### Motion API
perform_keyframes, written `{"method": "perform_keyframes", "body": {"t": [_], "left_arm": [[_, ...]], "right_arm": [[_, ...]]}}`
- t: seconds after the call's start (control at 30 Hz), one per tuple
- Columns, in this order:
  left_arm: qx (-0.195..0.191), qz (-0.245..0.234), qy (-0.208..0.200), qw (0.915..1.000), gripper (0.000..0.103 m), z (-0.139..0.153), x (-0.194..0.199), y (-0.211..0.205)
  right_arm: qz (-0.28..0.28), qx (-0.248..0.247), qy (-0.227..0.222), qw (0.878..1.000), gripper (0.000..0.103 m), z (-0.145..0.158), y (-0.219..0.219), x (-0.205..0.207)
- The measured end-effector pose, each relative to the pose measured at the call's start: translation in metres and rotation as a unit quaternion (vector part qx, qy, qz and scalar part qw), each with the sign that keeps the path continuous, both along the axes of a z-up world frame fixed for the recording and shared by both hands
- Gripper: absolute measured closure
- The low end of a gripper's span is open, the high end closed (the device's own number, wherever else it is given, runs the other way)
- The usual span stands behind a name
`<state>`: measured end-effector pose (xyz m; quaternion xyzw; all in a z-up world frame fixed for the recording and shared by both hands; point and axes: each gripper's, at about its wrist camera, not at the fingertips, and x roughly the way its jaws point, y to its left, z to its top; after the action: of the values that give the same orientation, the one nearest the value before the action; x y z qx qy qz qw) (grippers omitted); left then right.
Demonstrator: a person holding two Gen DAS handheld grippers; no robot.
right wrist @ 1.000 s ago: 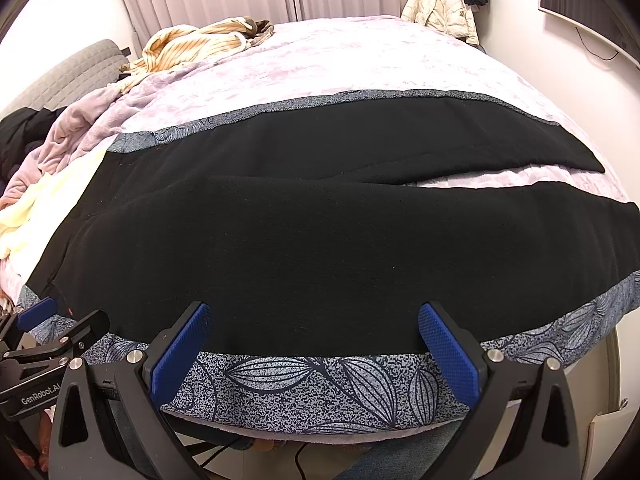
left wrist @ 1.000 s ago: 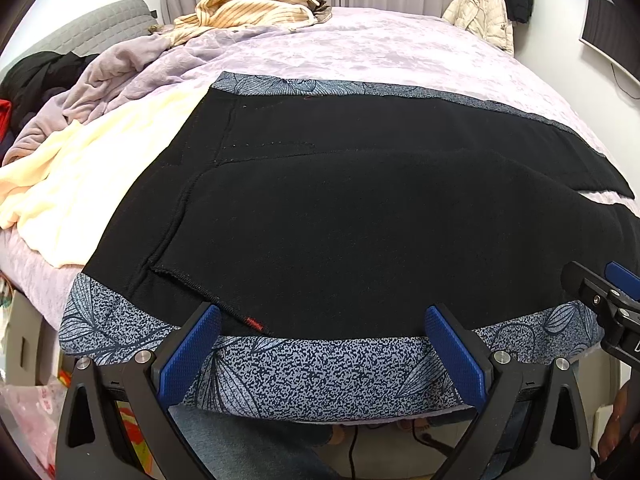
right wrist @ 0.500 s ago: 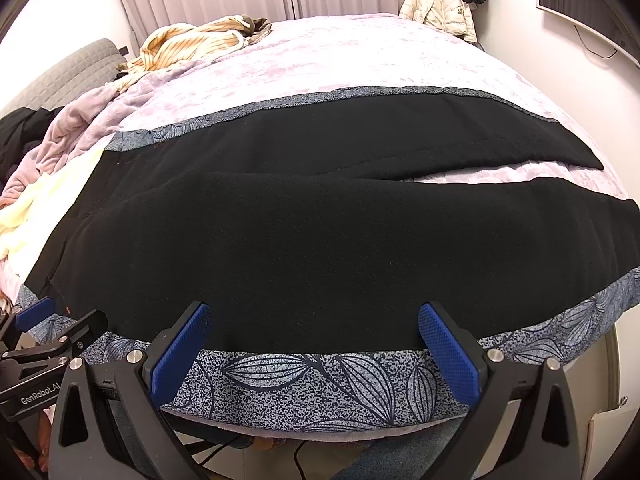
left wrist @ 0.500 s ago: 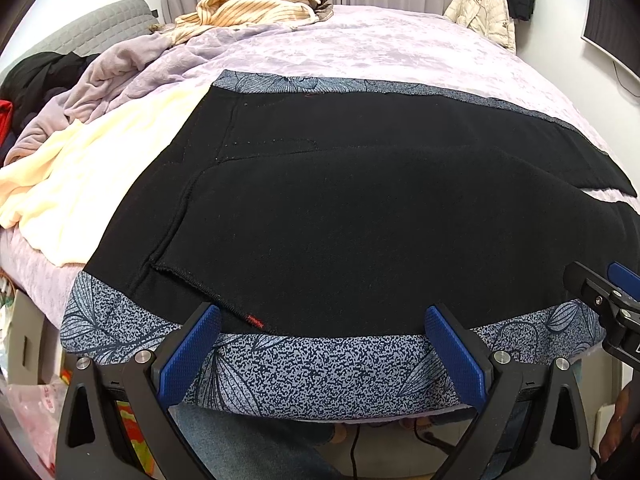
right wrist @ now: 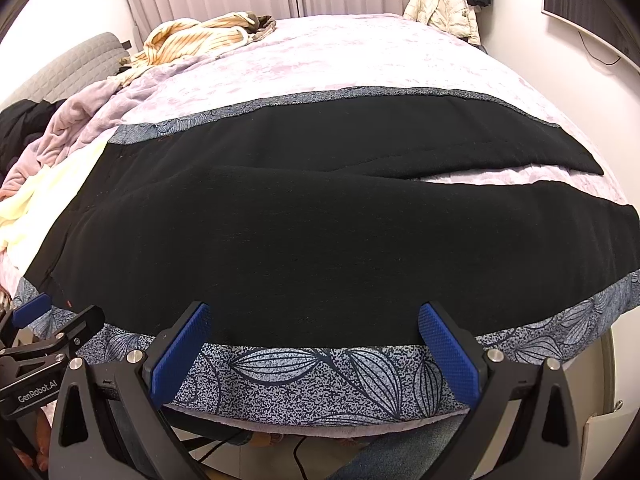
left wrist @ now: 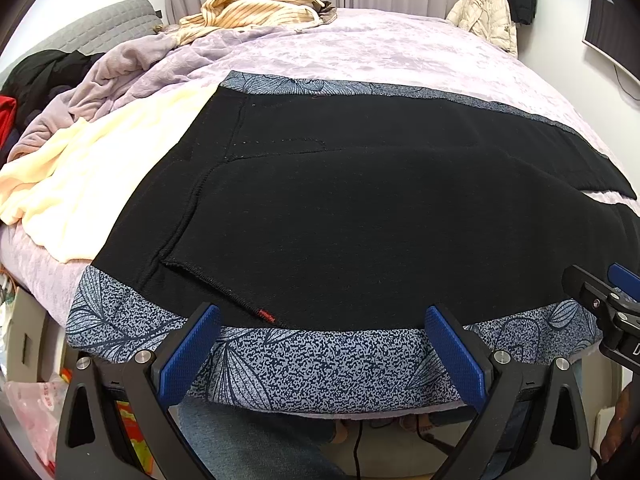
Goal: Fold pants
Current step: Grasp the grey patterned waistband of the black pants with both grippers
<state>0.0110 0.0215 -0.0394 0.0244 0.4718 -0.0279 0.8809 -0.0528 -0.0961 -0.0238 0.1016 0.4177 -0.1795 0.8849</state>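
Note:
Black pants (left wrist: pixel 360 208) with blue-grey leaf-print side stripes lie spread flat across the bed, waist to the left, legs running right; they also fill the right wrist view (right wrist: pixel 320 232). The near stripe (left wrist: pixel 320 356) hangs at the bed's front edge. My left gripper (left wrist: pixel 320 348) is open and empty, hovering at that near stripe by the waist end. My right gripper (right wrist: pixel 316 344) is open and empty over the near stripe further along the leg. Each gripper shows at the other view's edge.
A cream blanket (left wrist: pixel 88 176) and a lilac quilt (left wrist: pixel 132 68) lie left of the pants. A striped yellow garment (left wrist: pixel 256 4) sits at the far end of the bed. A white jacket (right wrist: pixel 444 0) hangs at the far right wall.
Both grippers have edged slightly forward and lower toward the near stripe; the pants have not moved.

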Motion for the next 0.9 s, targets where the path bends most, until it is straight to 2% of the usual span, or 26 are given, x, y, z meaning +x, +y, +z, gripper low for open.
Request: {"method": "perform_keyframes", "body": {"t": [0.9], "left_arm": [[-0.002,0.002,-0.009,1.0,0.001,0.006,-0.016,0.006]], "right_arm": [[0.008,-0.013,-0.003,1.0,0.0,0.003,0.011,-0.009]]}}
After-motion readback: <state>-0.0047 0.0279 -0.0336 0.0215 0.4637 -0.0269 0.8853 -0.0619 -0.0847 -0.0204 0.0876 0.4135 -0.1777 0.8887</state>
